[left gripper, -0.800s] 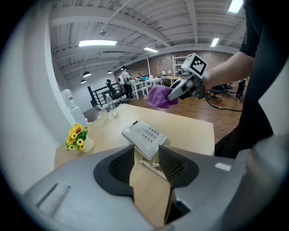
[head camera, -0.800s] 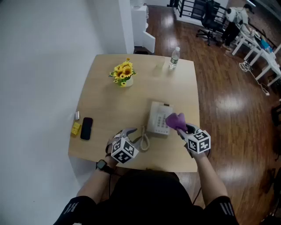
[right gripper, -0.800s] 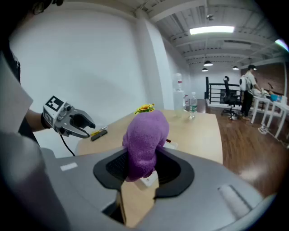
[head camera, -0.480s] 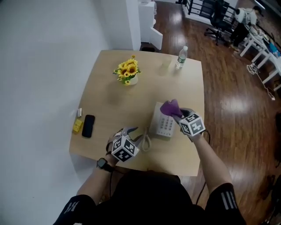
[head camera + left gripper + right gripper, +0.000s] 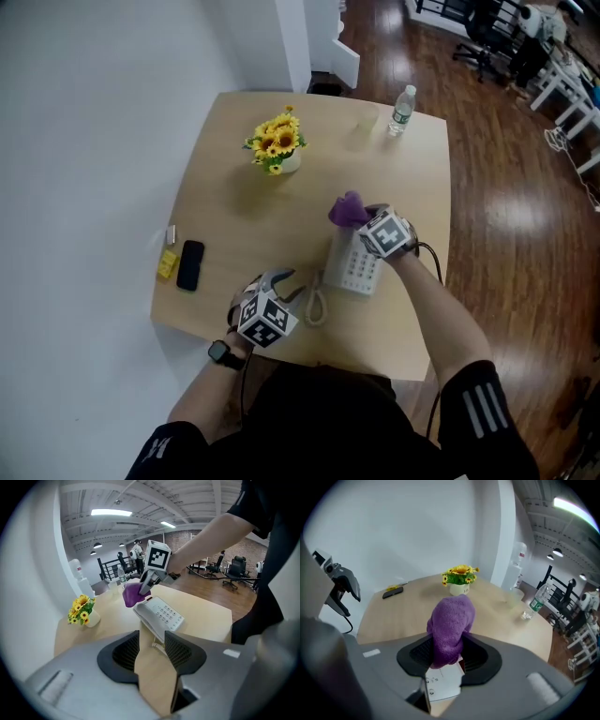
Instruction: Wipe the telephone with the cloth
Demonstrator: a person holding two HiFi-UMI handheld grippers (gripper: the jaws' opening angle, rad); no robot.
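Observation:
A white desk telephone [image 5: 358, 267] lies on the wooden table [image 5: 244, 220], its curly cord [image 5: 314, 303] trailing toward me. My right gripper [image 5: 362, 218] is shut on a purple cloth [image 5: 348, 209] and holds it over the telephone's far end. In the right gripper view the cloth [image 5: 450, 623] bulges up between the jaws, with a white strip of the telephone [image 5: 439, 684] below. My left gripper [image 5: 282, 281] rests near the table's front edge, left of the telephone, open and holding nothing. The left gripper view shows the telephone [image 5: 160, 615] and cloth [image 5: 131, 594] ahead.
A pot of sunflowers [image 5: 278, 146] stands at the back left. A water bottle [image 5: 402, 109] and a clear cup [image 5: 366, 126] are at the far right corner. A black mobile phone [image 5: 190, 265] and a yellow object [image 5: 167, 266] lie at the left edge.
My right gripper has carried the cloth from the telephone's near right side across it to its far end. The left gripper has stayed in place.

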